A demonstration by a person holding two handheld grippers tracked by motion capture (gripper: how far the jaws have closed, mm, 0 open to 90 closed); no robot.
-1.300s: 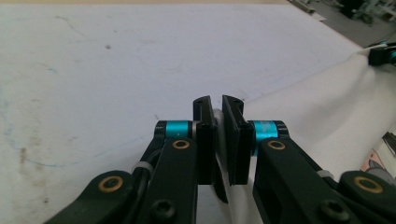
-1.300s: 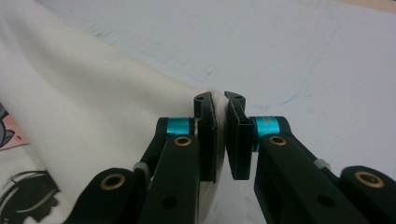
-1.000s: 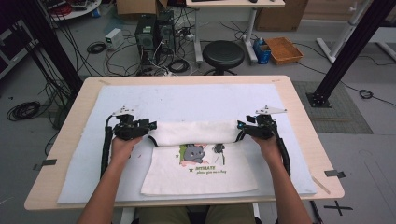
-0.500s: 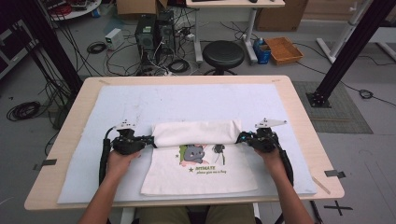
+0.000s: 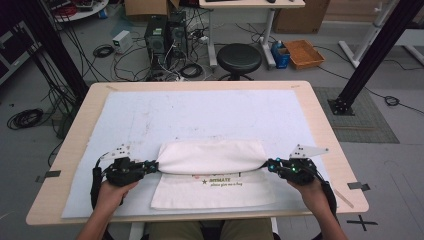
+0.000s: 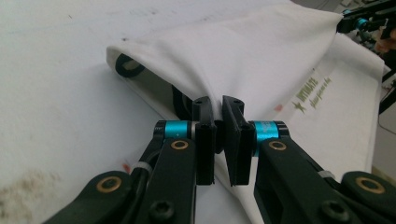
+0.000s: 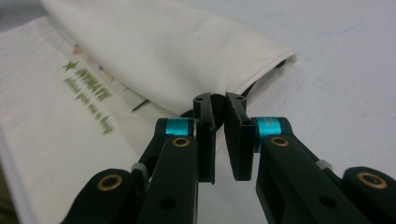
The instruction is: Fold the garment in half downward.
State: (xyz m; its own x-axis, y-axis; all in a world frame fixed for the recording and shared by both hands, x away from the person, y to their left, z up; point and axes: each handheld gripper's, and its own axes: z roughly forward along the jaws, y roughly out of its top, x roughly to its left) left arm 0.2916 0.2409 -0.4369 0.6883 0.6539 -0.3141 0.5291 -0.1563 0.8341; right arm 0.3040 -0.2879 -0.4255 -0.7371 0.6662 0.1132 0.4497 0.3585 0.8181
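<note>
Foremost, one wooden table [image 5: 320, 125], its top covered by a pale blue-white mat [image 5: 200, 115] with faint dark marks. Next, one cream cloth bag [image 5: 210, 172] with green lettering, lying flat on the mat near the person's edge; its far part is folded back toward the person, so a doubled band lies across the printed face, hiding part of the lettering. A black strap [image 6: 126, 65] peeks from the fold at the left end. Then, left gripper [image 5: 152, 166], fingers [image 6: 205, 140] clenched on the left corner of the folded band, the cloth pinched between them. Lastly, right gripper [image 5: 268, 165], fingers [image 7: 205, 140] clenched likewise on the band's right corner.
</note>
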